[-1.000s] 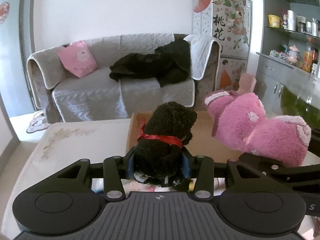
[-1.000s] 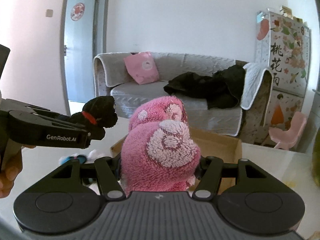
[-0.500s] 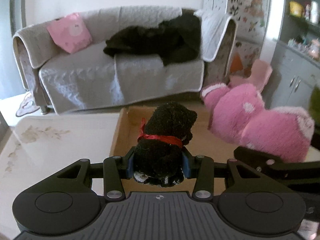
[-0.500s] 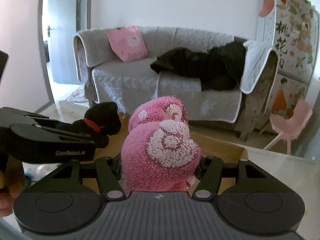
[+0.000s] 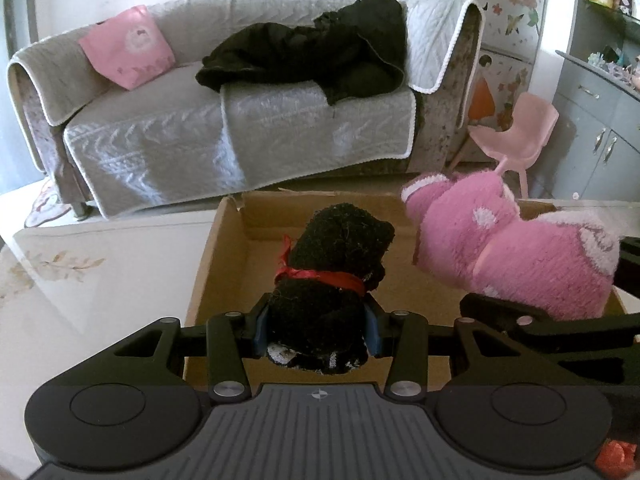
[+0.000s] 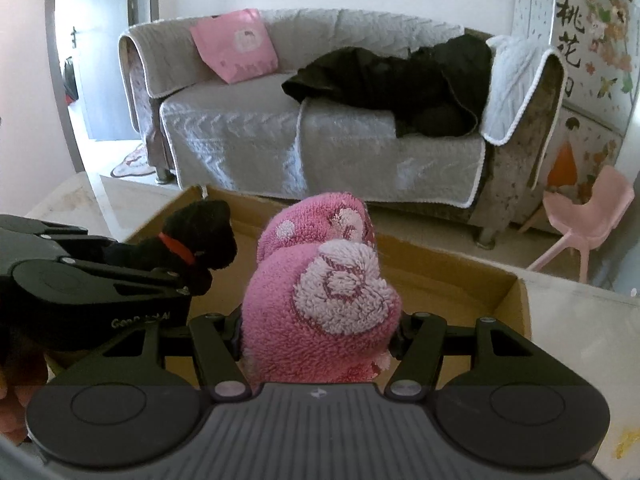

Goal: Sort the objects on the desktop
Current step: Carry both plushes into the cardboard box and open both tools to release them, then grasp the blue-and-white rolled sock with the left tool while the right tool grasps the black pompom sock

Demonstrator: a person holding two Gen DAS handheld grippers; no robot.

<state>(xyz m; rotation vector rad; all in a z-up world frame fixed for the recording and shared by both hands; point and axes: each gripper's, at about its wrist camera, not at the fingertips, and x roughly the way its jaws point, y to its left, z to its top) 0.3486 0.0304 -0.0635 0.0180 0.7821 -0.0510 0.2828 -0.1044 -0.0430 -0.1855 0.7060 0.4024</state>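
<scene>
Left wrist view, bottom centre: the left gripper (image 5: 316,330) is clamped on the lower body of a black plush dog (image 5: 330,276) with a red ribbon at its neck; the toy stands upright between the blue pads, its long axis running up the frame and its head turned toward the right edge. Directly beneath and beyond it, filling mid-frame, lies the open cardboard box (image 5: 224,248), so the toy's destination is judged to be straight down.

Right wrist view, bottom centre: the right gripper (image 6: 320,334) is closed on a pink fluffy plush (image 6: 320,300), which bulges upward and away from the jaws. This plush also hangs over the box interior, with the far wall of the box in the middle right of the frame.

The two grippers sit side by side, close but apart, both pointing forward over the box. Each hand is equally placed for release. Farther off, upper frame: a grey sofa (image 5: 200,120).
</scene>
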